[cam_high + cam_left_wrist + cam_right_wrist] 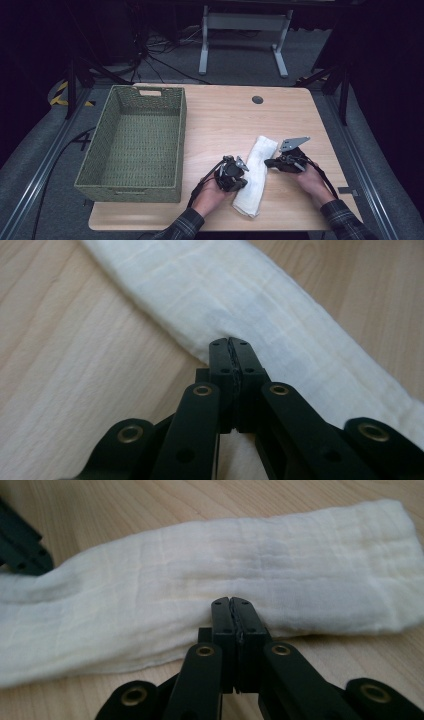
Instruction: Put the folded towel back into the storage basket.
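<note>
- Dark workshop flooring surrounds a pale wooden table, where a green woven basket stands at the left, well apart from the work.
- Left gripper is held with jaws shut on nothing, its tips at the near long edge of a folded white cloth.
- Soft, light and limp, the cloth is judged likely to sag when lifted; a pinch at an end or a folded edge is advised.
- Right gripper is likewise closed and empty, at the cloth's opposite edge.
</note>
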{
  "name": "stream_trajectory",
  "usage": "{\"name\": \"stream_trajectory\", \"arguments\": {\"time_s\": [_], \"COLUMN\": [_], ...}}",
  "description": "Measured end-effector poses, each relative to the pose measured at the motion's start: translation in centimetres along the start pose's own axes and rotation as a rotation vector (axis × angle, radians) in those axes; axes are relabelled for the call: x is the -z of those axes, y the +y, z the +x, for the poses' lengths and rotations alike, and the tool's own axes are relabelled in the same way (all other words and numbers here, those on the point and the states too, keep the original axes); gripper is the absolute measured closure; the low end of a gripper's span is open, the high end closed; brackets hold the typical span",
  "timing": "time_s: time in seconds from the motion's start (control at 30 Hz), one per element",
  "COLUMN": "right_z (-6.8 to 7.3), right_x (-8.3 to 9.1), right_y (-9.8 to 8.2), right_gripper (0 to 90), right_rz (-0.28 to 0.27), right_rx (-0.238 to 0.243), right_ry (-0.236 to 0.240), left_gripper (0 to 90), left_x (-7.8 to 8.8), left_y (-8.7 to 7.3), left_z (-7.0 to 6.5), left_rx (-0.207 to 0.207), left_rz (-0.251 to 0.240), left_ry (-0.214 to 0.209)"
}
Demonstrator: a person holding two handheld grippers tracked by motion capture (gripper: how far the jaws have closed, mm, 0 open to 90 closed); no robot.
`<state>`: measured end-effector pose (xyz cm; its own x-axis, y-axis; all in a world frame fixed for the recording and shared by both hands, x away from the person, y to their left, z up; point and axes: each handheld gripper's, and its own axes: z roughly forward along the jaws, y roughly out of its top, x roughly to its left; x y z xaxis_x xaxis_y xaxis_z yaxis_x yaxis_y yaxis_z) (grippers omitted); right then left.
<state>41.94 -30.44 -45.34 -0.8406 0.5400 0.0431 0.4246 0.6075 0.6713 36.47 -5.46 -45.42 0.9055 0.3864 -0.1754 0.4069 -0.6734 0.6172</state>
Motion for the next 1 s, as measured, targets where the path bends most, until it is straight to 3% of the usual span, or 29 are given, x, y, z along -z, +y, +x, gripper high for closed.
{"name": "stream_trajectory", "arguments": {"time_s": [0.27, 0.47, 0.57, 0.73, 0.83, 0.93, 1.0], "right_z": [-0.4, -0.3, -0.4, -0.6, -0.7, -0.7, -0.7], "right_x": [-1.0, -1.1, -0.5, 0.7, 0.9, 0.9, 1.0], "right_y": [1.0, 1.2, 1.1, 0.8, 0.6, 0.5, 0.4], "right_gripper": [89.7, 89.6, 88.9, 78.0, 69.9, 65.8, 63.8], "right_rz": [-0.010, -0.016, -0.036, -0.058, -0.063, -0.065, -0.068], "right_rx": [0.011, 0.013, 0.009, 0.003, -0.003, -0.008, -0.007], "right_ry": [-0.003, 0.004, 0.009, 0.036, 0.044, 0.050, 0.047], "left_gripper": [89.4, 85.3, 78.0, 54.0, 41.4, 32.3, 26.3], "left_x": [-0.9, -0.3, 0.5, 0.6, -0.2, -1.2, -1.8], "left_y": [0.5, 0.6, 1.0, 2.0, 2.5, 2.7, 2.8], "left_z": [-1.6, -1.9, -1.6, -1.5, -1.6, -1.6, -1.7], "left_rx": [-0.032, -0.069, -0.087, -0.147, -0.183, -0.224, -0.225], "left_rz": [-0.013, -0.023, -0.037, -0.050, -0.045, -0.011, -0.004], "left_ry": [-0.053, -0.045, -0.049, -0.070, -0.082, -0.067, -0.056]}}
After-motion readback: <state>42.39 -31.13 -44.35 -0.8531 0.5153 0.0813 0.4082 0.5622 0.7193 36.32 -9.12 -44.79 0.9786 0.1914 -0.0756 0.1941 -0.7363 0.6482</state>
